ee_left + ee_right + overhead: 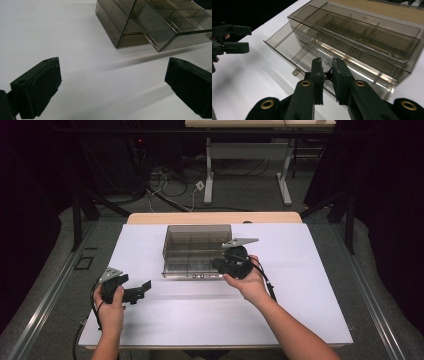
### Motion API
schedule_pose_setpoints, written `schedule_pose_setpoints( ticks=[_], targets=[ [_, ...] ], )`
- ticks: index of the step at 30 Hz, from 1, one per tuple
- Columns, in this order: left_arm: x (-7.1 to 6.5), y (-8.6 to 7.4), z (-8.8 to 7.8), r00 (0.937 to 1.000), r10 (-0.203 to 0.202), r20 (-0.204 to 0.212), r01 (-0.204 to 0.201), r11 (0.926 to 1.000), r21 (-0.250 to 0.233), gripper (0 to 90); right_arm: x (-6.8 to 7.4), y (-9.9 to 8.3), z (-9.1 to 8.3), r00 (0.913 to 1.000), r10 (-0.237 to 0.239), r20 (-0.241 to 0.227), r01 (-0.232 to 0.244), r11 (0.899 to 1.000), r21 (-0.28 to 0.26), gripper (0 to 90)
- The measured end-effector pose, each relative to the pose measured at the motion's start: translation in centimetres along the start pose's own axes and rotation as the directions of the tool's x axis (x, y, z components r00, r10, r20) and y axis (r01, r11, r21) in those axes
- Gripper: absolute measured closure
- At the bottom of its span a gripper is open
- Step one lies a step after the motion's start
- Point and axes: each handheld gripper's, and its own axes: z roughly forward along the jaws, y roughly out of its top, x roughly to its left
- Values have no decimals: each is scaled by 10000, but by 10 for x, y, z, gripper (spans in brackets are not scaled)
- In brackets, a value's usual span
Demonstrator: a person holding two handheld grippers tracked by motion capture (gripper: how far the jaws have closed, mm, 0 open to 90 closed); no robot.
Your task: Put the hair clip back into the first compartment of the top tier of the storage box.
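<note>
Left claw [141,289] sits low over the near left part of the white surface [310,305], held in my left hand [111,307]. Its jaws stand well apart with nothing between them; in the left gripper view they frame bare surface, one jaw at each lower corner. It points toward the smoky clear drawer box [197,249] and is well apart from it.

Drawer box: at the middle of the surface, toward the far edge. Translucent grey-brown plastic, inner dividers visible through the top. In the left gripper view its lower drawer [160,31] stands pulled out past the box front, floor and front wall visible, no contents seen.

Right claw [218,265]: at the near right front of the box, carried in my right hand [250,282], grey plate on top. In the right gripper view the jaws are drawn close together, a narrow gap left, right at the drawer's front wall [287,58]. A small dark piece sits in that gap, probably the drawer's pull, though the jaws hide most of it. Clamped on the pull, as far as I can judge.
</note>
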Motion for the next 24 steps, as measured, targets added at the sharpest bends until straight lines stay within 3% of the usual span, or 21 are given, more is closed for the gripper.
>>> schedule_pose_setpoints(
  ticks=[18,24],
  targets=[
    [-6,2,-1,9996,62,276,-59,9999,-108,11,26,21,36,9983,-538,-209,545,9978,367,797],
    [-5,1,-2,9997,-7,251,10,9999,-118,10,30,28,42,9987,-461,-232,470,9982,379,797]
  ],
)
